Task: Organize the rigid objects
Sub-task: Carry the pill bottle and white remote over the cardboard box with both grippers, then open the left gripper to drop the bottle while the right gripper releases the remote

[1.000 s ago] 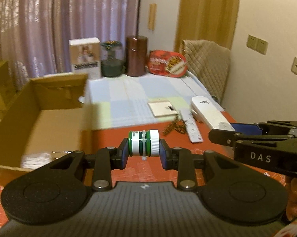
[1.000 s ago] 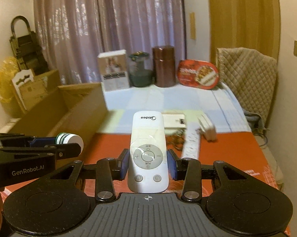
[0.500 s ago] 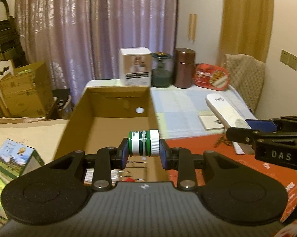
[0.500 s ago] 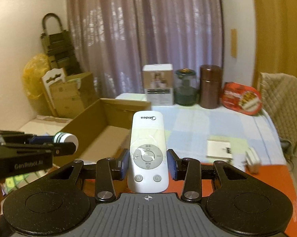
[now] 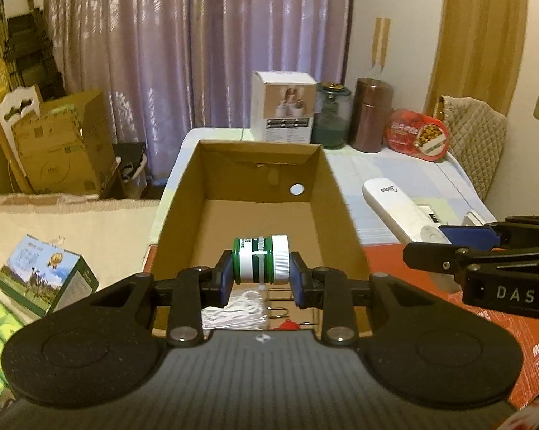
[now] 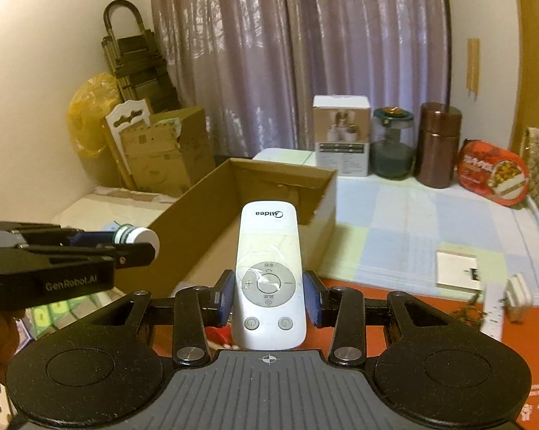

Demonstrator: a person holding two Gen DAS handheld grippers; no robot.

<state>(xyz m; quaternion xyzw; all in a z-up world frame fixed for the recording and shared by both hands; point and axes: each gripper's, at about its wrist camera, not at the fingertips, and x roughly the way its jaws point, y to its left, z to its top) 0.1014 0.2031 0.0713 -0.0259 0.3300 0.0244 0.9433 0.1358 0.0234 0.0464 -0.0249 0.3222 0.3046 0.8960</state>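
Observation:
My left gripper (image 5: pixel 260 279) is shut on a small green and white bottle (image 5: pixel 261 258), held on its side above the near end of an open cardboard box (image 5: pixel 335 193). The bottle (image 6: pixel 137 238) and left gripper also show at the left of the right wrist view. My right gripper (image 6: pixel 268 297) is shut on a white Midea remote (image 6: pixel 268 272), held just right of the box (image 6: pixel 319 211). The remote also shows in the left wrist view (image 5: pixel 398 209). White cord and a wire item lie in the box's near end.
A white carton (image 5: pixel 283 111), a glass jar (image 5: pixel 331 120), a brown canister (image 5: pixel 372 120) and a red tin (image 5: pixel 418 139) stand at the table's back. A card (image 6: pixel 456 268), power strip (image 6: pixel 493 317) and plug (image 6: pixel 518 295) lie at right. Boxes (image 5: pixel 43 279) sit left.
Both grippers have swung left with their loads. The box now sits straight ahead under my left gripper, and the right gripper has come up beside it.

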